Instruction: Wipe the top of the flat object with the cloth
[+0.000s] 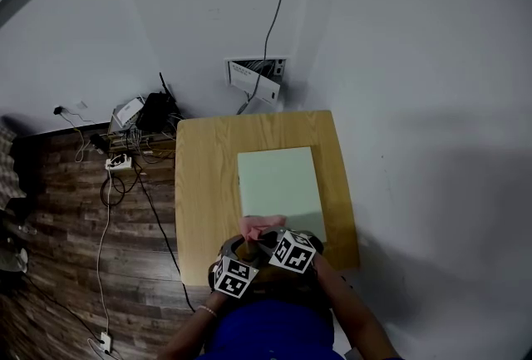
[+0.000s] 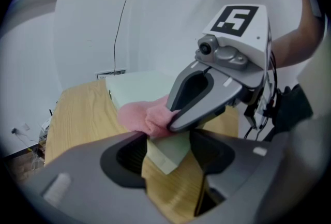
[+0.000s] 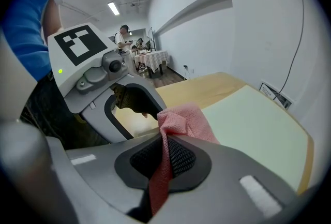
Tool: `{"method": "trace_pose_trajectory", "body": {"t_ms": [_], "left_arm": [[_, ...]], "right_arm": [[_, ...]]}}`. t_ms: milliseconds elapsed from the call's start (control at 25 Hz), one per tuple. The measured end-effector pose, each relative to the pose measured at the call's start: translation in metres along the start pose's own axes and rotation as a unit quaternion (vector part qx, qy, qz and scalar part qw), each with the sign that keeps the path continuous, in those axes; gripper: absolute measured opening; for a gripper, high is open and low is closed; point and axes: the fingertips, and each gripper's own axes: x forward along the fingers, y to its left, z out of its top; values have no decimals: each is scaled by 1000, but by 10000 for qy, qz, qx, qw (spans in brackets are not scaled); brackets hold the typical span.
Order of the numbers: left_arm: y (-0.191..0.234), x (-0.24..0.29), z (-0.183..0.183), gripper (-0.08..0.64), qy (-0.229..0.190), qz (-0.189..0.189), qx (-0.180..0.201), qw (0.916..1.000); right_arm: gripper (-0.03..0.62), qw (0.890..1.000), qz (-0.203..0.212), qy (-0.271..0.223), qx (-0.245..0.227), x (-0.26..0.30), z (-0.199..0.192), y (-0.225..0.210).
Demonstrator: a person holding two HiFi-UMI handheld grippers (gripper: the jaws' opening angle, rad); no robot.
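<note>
Jaws on crumpled pink cloth [image 3: 186, 120]

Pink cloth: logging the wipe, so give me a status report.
Right gripper shut on pink cloth, over near edge of pale green board. Left gripper open, board corner showing between jaws. Board top otherwise bare.

The flat board [image 1: 278, 180] is bare from centre frame upward. Walls [image 1: 416, 101] hem the desk [image 1: 198, 184] above and right; its left side stands open.
</note>
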Motion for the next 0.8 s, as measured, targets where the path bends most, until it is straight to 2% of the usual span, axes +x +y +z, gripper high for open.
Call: {"method": "trace_pose_trajectory", "body": {"t_ms": [320,560,800], "left_arm": [[-2,0,1,262,-21,31,29,10000],[-1,0,1,259,-19,39,-36,10000],[-1,1,0,259,-34,56,-72,10000]], "right_arm": [[14,10000,-16,-24,14,-3,-4,0],[14,9995,-71,203,-238,-7,-13,-2],[14,9993,-98,316,-176,-21,-31,-4]]}}
